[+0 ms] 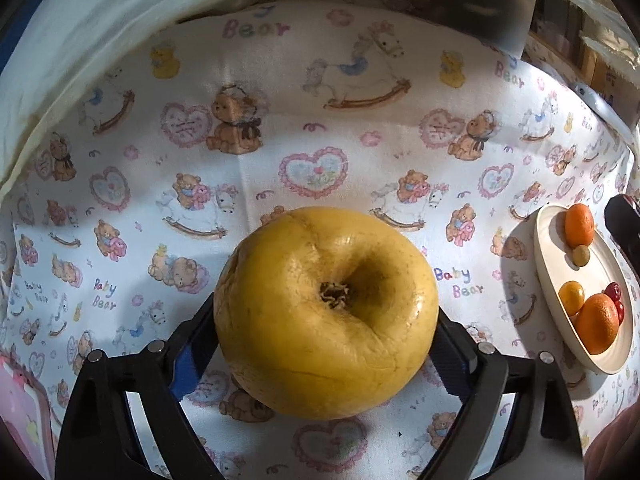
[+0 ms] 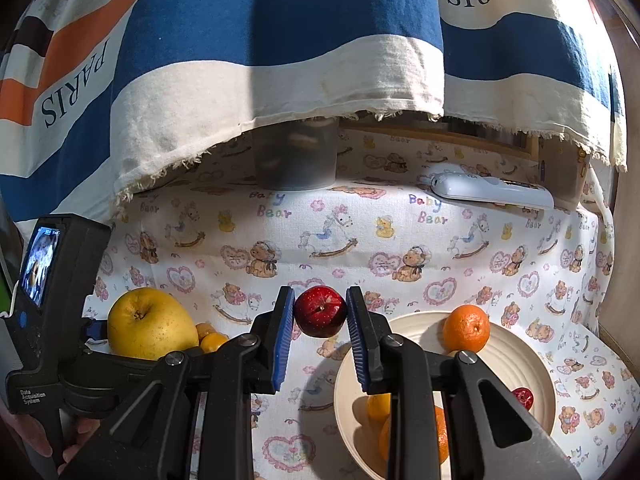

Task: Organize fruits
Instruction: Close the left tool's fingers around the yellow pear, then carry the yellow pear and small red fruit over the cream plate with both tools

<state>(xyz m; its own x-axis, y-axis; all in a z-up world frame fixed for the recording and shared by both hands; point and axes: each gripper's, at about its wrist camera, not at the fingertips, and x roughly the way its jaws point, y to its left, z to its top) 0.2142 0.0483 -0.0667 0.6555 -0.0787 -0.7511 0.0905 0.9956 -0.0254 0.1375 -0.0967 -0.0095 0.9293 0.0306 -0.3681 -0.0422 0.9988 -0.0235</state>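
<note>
A large yellow fruit [image 1: 326, 312] rests on the bear-print tablecloth [image 1: 320, 140], stem pit facing up. My left gripper [image 1: 325, 306] straddles it, with its blue pads against both sides. My right gripper [image 2: 320, 296] is shut on a small red fruit [image 2: 320, 314], held just left of the cream plate [image 2: 540, 372]. The plate holds a mandarin [image 2: 466, 328], a second orange [image 2: 440, 428], a yellow fruit [image 2: 378, 404] and another red fruit [image 2: 523, 398]. In the left wrist view the plate [image 1: 546, 276] lies at the right edge. Two small orange-yellow fruits [image 2: 214, 340] sit beside the yellow fruit [image 2: 148, 322].
A striped "PARIS" cloth [image 2: 240, 60] hangs over the back of the table. Beneath its hem stand a grey container [image 2: 296, 160] and a white remote [image 2: 492, 192]. A pink object [image 1: 20, 412] lies at the near left. A hand [image 2: 76, 436] holds the left gripper's handle.
</note>
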